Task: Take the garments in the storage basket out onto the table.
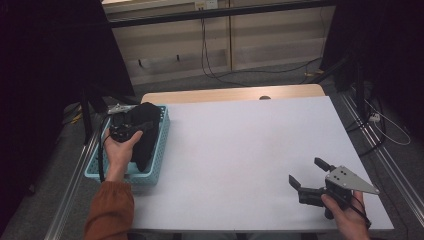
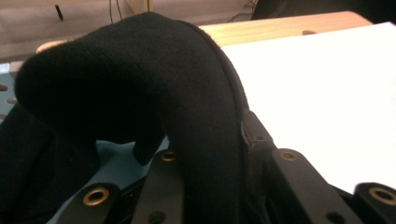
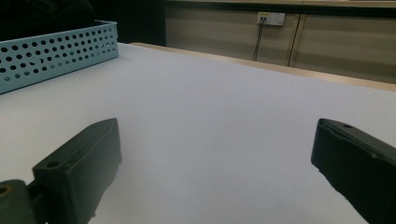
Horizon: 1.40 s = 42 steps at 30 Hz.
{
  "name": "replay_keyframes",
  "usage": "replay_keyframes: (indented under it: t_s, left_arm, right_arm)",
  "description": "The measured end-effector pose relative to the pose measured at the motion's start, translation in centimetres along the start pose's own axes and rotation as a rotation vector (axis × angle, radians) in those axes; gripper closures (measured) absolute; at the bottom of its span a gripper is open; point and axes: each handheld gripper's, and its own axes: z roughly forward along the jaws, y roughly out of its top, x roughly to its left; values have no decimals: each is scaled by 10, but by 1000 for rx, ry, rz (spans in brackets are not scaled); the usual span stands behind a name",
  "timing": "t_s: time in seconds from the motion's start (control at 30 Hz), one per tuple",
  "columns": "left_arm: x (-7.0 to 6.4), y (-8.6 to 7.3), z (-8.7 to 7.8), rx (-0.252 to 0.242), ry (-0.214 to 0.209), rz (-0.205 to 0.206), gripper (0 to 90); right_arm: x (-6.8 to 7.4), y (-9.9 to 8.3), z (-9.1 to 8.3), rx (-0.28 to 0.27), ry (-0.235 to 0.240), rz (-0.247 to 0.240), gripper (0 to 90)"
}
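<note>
Open table (image 1: 240,145) beside basket (image 1: 162,137)

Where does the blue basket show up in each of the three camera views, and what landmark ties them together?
High view: the blue basket sits at the left edge of the white table, with black cloth in it.
Left gripper view: a patch of its blue shows at lower left, beneath the cloth that the left gripper holds.
Right gripper view: its perforated wall is at upper left.
Shared landmark: the white table.
</note>
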Motion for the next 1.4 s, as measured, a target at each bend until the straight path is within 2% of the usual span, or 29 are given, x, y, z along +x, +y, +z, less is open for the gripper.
replay_keyframes:
  t_s: [0.1,0.17,0.23,0.47,0.53,0.57,0.8,0.93,1.13,1.2,1.4]
  left_arm:
    - [1,-1,-2,-18,-6,-2,748]
    - [3,-1,-4,-58,-27,-12,748]
    - [4,0,-8,-92,-24,1,747]
    - [3,1,-14,-132,-17,25,747]
    - [2,2,-19,-159,-20,25,747]
    - [2,3,-21,-177,-25,11,747]
    - [6,5,-36,-221,-44,17,746]
    - [5,6,-43,-241,-38,18,747]
    - [0,12,-55,-292,-34,46,746]
    - [-1,12,-58,-322,-29,32,745]
    - [-5,15,-64,-358,-6,46,746]
  right_arm:
    - [0,0,0,0,0,0,12]
    - [0,0,0,-1,1,-1,11]
    - [0,0,0,0,0,-1,11]
    - [0,0,0,1,3,-4,11]
    - [0,0,0,1,3,-5,11]
    - [1,0,-1,1,4,-6,11]
    - [1,0,0,1,5,-8,11]
    - [1,0,0,1,7,-7,11]
    - [1,0,-1,0,7,-9,11]
    - [1,0,-1,-1,8,-9,11]
    - [1,0,-1,-2,9,-8,11]
